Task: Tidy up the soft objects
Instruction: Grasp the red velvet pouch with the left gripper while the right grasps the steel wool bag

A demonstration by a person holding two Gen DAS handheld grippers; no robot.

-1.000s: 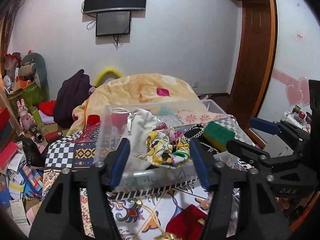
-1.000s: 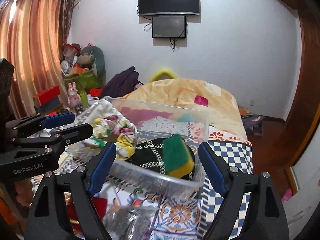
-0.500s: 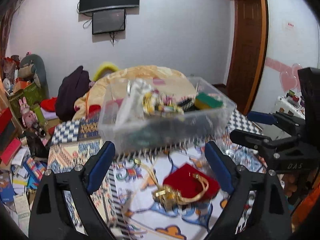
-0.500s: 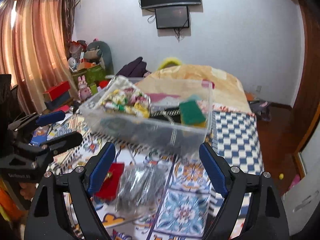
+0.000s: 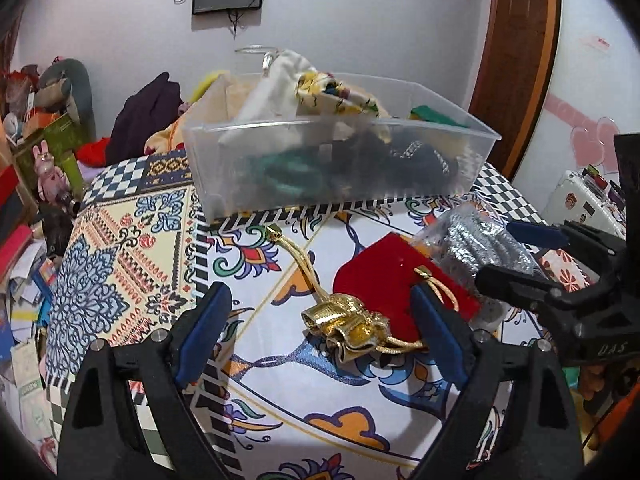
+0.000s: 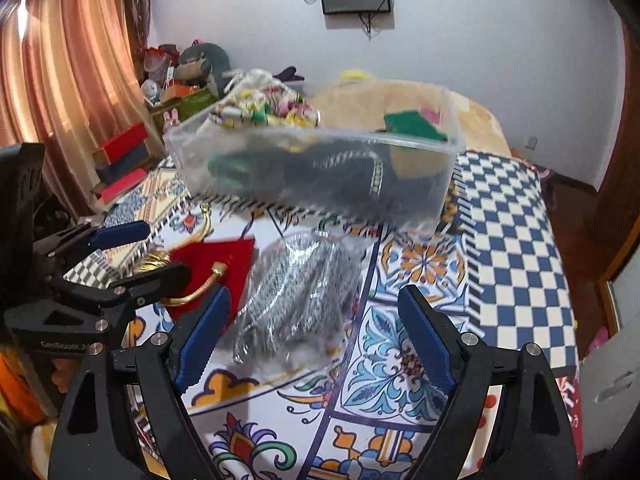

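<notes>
Over on the left, the left hand-held gripper [image 5: 320, 344] hovers with its blue pads spread wide and nothing between them, above the patterned cloth [image 5: 132, 240] covering the counter. Just ahead of it lies a gold pouch [image 5: 348, 326], its cord trailing across the cloth, touching the red pouch [image 5: 384, 280] beside it. Further back sits the clear plastic bin [image 5: 336, 160], stuffed with a white bag [image 5: 276, 88], floral fabric [image 5: 340, 98], dark chain-trimmed cloth and a green sponge [image 6: 414, 126]. Moving right, a bagged bundle of silver scourers [image 6: 300, 292] rests next to the red pouch. The right hand-held gripper [image 6: 314, 340] hangs over it, fingers parted, holding nothing.
</notes>
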